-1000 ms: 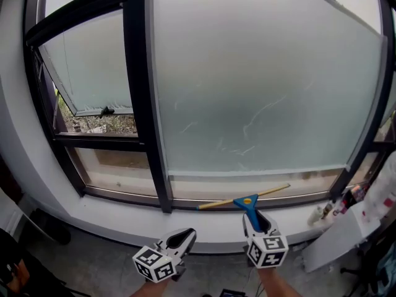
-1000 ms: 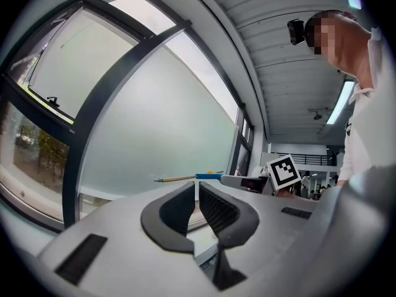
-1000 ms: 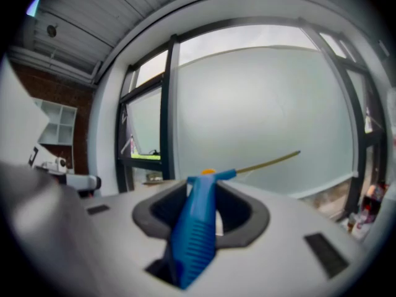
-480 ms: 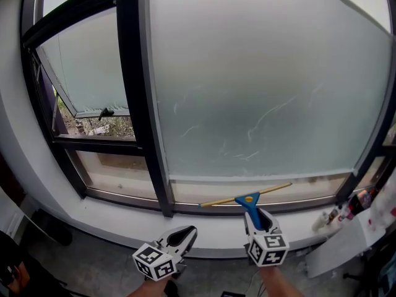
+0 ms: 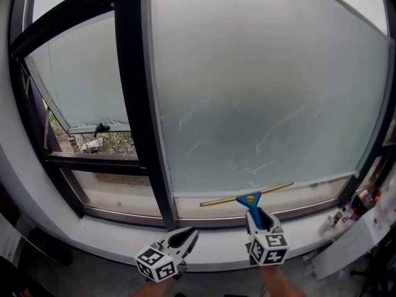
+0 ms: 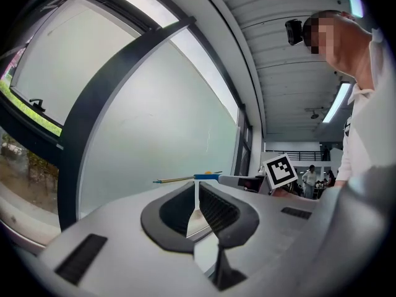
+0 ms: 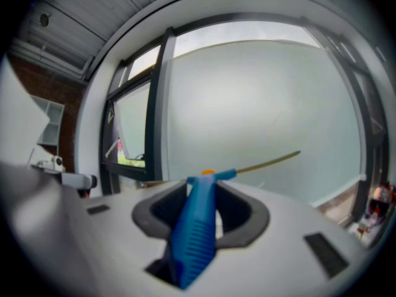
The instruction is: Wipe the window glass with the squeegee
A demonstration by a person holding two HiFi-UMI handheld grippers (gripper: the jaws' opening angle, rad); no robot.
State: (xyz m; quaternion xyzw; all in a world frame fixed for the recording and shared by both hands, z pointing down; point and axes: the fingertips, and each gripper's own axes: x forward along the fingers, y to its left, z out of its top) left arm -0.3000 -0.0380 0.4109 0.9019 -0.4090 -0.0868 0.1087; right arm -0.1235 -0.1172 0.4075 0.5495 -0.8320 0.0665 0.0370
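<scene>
We are at the start of the job, as we judge it: the squeegee is in hand and up near the glass, but no stroke shows across the pane. The right gripper is clamped on the blue handle, which runs up between its jaws toward 12 o'clock. The blade lies across the bottom of the pane at 6 o'clock, running roughly from 9 to 3 with its right end a little higher. We cannot tell from any view whether the rubber edge touches the glass or hangs just in front of it.

The left gripper sits at about 9 o'clock from the right one, near it and over the sill. Its jaws are closed together with nothing between them, so it takes no part in the hold.

Pale streaks mark the pane, above the blade and a little toward 1 o'clock from it.

The next move, we think, calls for carrying the blade up toward 12 o'clock on the pane and levelling it. Then we press the edge flat and draw it down evenly. The risk lies in the tilt — an uneven edge would leave lines. The dark frame bar at 9 o'clock bounds the stroke on that side.
</scene>
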